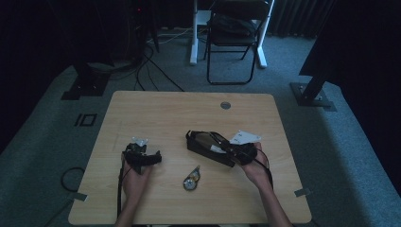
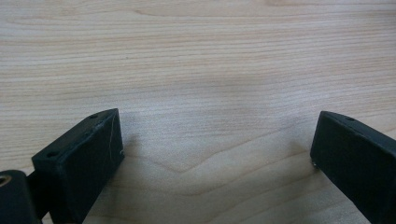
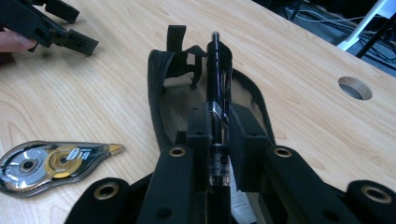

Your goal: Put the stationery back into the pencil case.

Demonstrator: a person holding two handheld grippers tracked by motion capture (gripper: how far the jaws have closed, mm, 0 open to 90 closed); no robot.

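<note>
While the right gripper (image 3: 219, 140) is clamping a black pen (image 3: 218, 79) between its jaws, the pen's barrel is pointing away over an open black pencil case (image 3: 161, 84) that is lying on the wooden table (image 1: 156, 106).

Item 1, pen: sitting upright between the closed-in jaws, its tip reaching above the case's far end.

Item 2, pencil case (image 1: 203, 144): lying right of the table's middle, unzipped, its mouth gaping beneath the pen.

Item 3, correction tape dispenser (image 1: 191, 179): resting near the table's near edge, between the two hands, apart from the case; in the right gripper view it (image 3: 51, 161) is lying left of the jaws.

Item 4, left gripper (image 1: 142, 157): sitting on the left of the table, its jaws standing wide apart over bare wood, gripping nothing.

Item 5, folding chair (image 1: 231, 38): standing on the carpet beyond the far edge.
</note>
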